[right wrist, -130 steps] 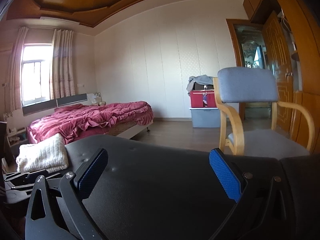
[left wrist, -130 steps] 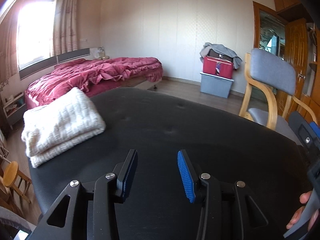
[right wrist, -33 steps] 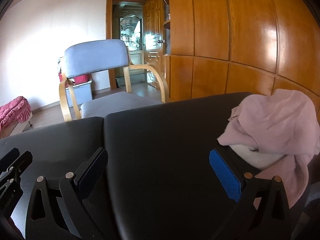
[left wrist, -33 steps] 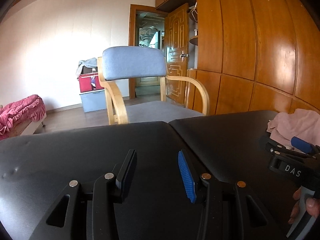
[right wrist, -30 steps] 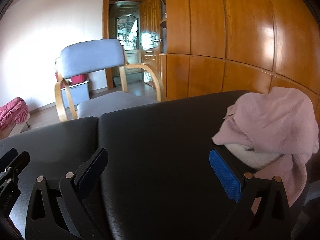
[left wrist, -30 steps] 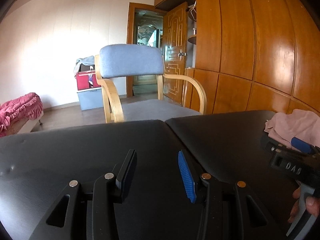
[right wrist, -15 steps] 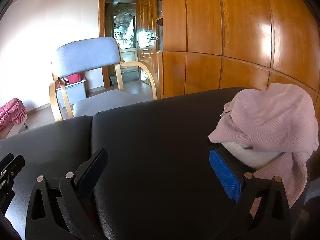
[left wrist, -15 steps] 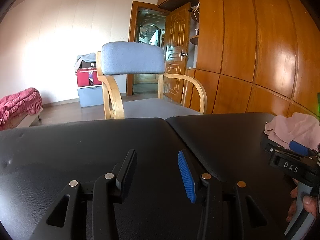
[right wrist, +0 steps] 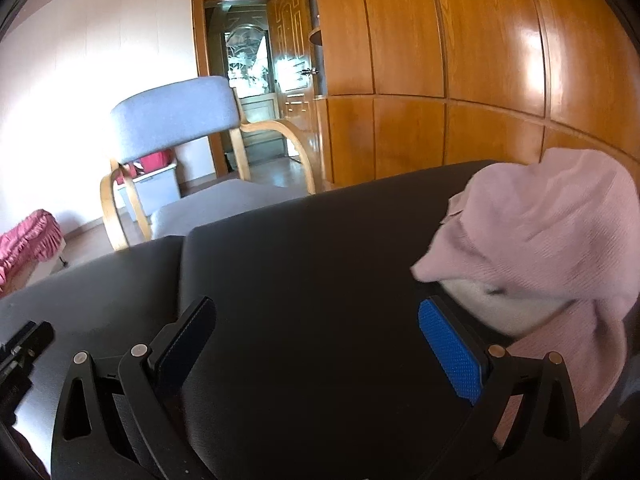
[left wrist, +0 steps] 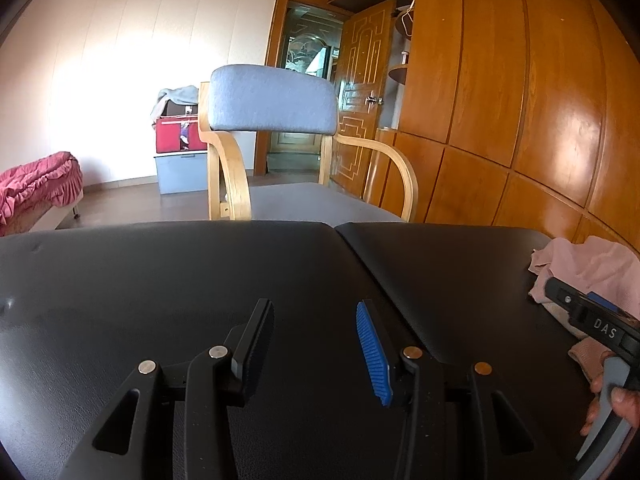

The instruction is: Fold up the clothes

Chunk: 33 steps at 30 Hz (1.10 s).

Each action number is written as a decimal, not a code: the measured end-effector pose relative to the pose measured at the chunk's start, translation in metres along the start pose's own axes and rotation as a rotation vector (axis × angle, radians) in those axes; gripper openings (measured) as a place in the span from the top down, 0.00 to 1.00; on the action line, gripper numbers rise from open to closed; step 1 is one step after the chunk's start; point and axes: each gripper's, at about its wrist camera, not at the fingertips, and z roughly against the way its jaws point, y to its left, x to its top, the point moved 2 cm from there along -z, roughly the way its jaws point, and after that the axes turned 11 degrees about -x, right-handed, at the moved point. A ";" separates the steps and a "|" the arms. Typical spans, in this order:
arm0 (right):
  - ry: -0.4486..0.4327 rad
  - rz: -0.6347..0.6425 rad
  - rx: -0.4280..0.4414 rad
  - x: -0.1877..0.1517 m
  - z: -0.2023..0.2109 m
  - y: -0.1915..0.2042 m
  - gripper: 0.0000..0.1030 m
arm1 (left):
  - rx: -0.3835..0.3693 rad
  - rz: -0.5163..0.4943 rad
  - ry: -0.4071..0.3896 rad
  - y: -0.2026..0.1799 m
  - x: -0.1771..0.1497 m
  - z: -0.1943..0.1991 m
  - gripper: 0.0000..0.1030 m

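A crumpled pink garment (right wrist: pixel 552 240) with a white piece under it lies heaped at the right end of the black padded table (right wrist: pixel 312 264). My right gripper (right wrist: pixel 316 328) is open and empty; its blue-padded right finger sits just in front of the heap. In the left wrist view the pink garment (left wrist: pixel 592 264) shows at the far right, behind the right gripper's body. My left gripper (left wrist: pixel 316 336) hovers over bare black padding, open, nothing between its pads. A hand holds the right gripper's handle at the lower right edge.
A wooden armchair with grey cushions (left wrist: pixel 276 136) stands just beyond the table's far edge. Wooden wardrobe panels (left wrist: pixel 520 100) line the right side. A bed with red bedding (left wrist: pixel 36 188) and stacked storage boxes (left wrist: pixel 180 152) sit farther back near the wall.
The right gripper has drifted right, closer to the pink heap, which now looms larger. The left view has rolled slightly; both grippers stay open as before.
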 end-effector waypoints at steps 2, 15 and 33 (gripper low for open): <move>-0.004 0.013 -0.015 0.001 -0.002 -0.010 0.00 | 0.002 -0.005 0.001 -0.001 0.000 0.000 0.58; -0.108 -0.053 -0.248 0.042 -0.002 -0.133 0.00 | 0.005 -0.010 0.019 -0.003 0.000 -0.002 0.58; 0.015 -0.074 -0.533 0.104 -0.064 -0.259 0.00 | 0.022 -0.037 0.022 -0.006 0.000 -0.003 0.58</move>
